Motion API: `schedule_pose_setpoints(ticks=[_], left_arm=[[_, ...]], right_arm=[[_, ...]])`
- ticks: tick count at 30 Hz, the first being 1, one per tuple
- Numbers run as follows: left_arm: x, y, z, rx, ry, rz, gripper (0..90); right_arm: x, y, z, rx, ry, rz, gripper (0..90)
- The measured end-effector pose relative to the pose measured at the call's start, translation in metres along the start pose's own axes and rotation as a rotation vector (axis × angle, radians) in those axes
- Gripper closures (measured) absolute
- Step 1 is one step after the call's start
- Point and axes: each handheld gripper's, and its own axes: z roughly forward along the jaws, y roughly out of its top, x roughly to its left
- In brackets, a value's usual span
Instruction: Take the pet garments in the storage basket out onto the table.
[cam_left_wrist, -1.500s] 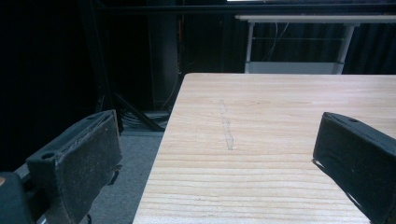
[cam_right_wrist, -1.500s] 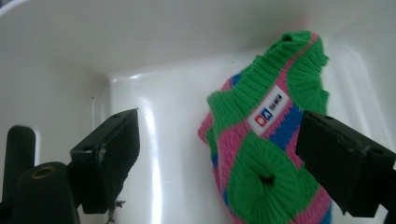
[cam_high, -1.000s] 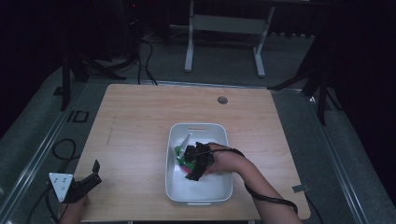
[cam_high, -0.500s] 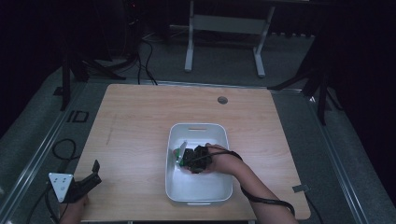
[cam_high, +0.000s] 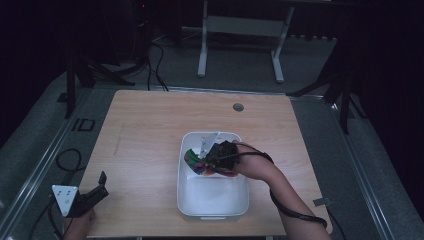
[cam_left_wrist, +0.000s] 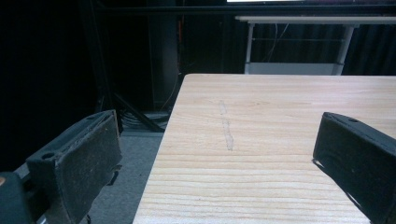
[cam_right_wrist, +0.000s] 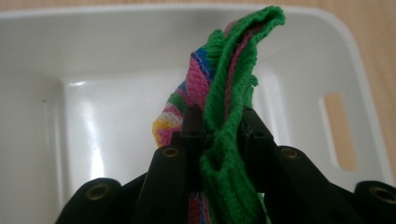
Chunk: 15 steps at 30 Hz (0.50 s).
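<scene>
Knitted cloth (cam_right_wrist: 224, 88), green-edged with pink, blue and yellow stripes, is pinched between the closed jaws of the right gripper (cam_right_wrist: 217, 133), which have just been closing on it. In the high view the cloth (cam_high: 196, 163) hangs over the far-left part of a white plastic bin (cam_high: 212, 200), at about 10 o'clock from the bin's centre; the right gripper (cam_high: 212, 159) sits directly above it. The bin's floor is bare and glossy, with a handle slot in one end wall. It stands on a pale wood-grain table (cam_high: 145, 130), toward 5 o'clock of the tabletop. A round grommet (cam_high: 238, 107) lies at 1 o'clock near the far edge. The left gripper (cam_high: 97, 187) rests at the 7 o'clock corner, jaws wide apart and holding nothing. Grey floor, cables and a white metal frame (cam_high: 240, 30) surround the table in a dark room.
</scene>
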Motion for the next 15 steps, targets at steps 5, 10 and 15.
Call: schedule_pose_setpoints(ticks=[5,10,15], left_arm=[[0.0,0.0,0.0,-0.001,0.003,0.001,1.4],[0.0,0.0,0.0,-0.002,0.003,-0.003,1.4],[0.0,0.0,0.0,-0.001,0.003,-0.004,1.4]], right_arm=[[-0.001,0.005,-0.03,-0.055,-0.031,-0.004,75.4],[-0.003,0.007,-0.054,-0.102,-0.056,-0.005,75.4],[-0.008,0.004,-0.072,-0.133,-0.083,0.009,75.4]])
